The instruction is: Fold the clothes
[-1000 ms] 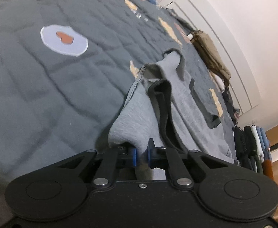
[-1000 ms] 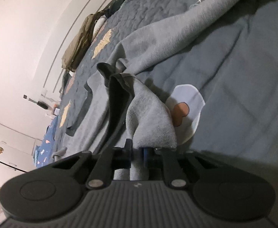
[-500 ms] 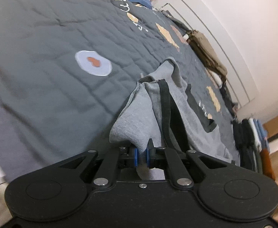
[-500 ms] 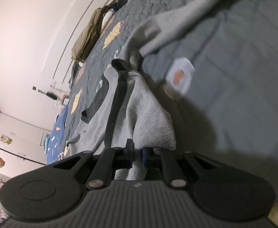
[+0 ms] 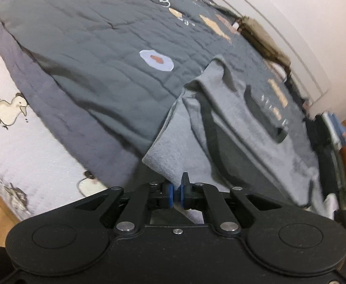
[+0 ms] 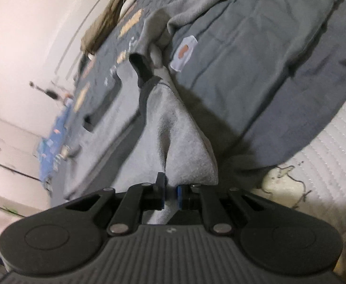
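A light grey garment with dark trim [image 5: 234, 139] lies stretched across the dark grey quilt [image 5: 97, 54] of a bed. My left gripper [image 5: 176, 193] is shut on one edge of the grey garment, the cloth pinched between its blue pads. In the right wrist view the same grey garment [image 6: 173, 137] rises in a fold to my right gripper [image 6: 170, 193], which is shut on another edge of it. Both held edges are lifted off the quilt [image 6: 279, 59] and hang past the bed's near side. A dark strap or band [image 5: 265, 116] lies on the garment farther out.
A white sheet with duck prints [image 5: 14, 127] covers the mattress below the quilt. A stack of folded clothes [image 5: 334, 146] sits at the bed's far right. An olive garment [image 6: 104, 21] lies along the wall. Another grey garment [image 6: 196, 7] lies farther up the quilt.
Both grippers have pulled back and up from the bed with the garment's edges held. The quilt's edge and the white sheet have come into view, and the garment is drawn toward the bed's near side.
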### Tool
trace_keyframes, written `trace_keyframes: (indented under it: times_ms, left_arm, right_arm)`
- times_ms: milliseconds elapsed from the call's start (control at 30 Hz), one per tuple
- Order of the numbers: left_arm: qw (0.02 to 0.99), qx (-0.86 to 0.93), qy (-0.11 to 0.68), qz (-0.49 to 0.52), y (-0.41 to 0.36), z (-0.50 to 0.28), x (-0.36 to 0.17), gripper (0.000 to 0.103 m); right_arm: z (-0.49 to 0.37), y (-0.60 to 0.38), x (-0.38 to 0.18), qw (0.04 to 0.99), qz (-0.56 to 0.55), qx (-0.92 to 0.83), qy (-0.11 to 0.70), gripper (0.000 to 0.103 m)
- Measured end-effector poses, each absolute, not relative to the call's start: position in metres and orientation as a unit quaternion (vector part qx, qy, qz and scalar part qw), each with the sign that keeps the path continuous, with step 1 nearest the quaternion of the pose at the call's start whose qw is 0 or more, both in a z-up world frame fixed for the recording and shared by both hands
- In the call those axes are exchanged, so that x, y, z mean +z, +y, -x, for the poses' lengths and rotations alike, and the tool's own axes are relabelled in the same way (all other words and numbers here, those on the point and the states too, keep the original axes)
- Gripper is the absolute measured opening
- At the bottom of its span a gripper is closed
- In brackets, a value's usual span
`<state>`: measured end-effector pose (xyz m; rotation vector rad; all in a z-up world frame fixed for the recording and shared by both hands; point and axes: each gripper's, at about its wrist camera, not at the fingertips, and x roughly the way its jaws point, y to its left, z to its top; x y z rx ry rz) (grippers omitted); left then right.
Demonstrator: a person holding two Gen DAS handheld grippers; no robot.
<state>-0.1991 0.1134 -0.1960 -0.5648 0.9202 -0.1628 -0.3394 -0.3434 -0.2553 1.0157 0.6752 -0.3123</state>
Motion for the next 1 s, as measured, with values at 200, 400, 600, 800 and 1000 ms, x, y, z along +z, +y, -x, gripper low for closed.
trace_keyframes:
  times_ms: [200,400,600,800,1000]
  left_arm:
    - [0.883,-0.061,0.412,0.215,0.115,0.208,-0.180,0.016]
    - [0.896,-0.102,0.369,0.225,0.105,0.213,-0.161,0.028]
    - [0.913,-0.157,0.336,0.167,0.061,0.223,-0.138,0.044]
    - [0.931,-0.178,0.305,0.093,0.032,0.216,-0.137,0.050]
    - [0.932,-0.183,0.305,0.074,0.020,0.190,-0.138,0.052]
  right_arm:
    - [0.356,-0.336,-0.252,0.821,-0.435,-0.185,0.319,0.018]
    - [0.362,-0.341,-0.236,0.848,-0.403,-0.205,0.277,0.029]
    - [0.362,-0.346,-0.220,0.876,-0.367,-0.204,0.239,0.038]
    - [0.346,-0.337,-0.209,0.892,-0.343,-0.183,0.231,0.041]
    - [0.327,-0.325,-0.199,0.905,-0.322,-0.158,0.230,0.041]
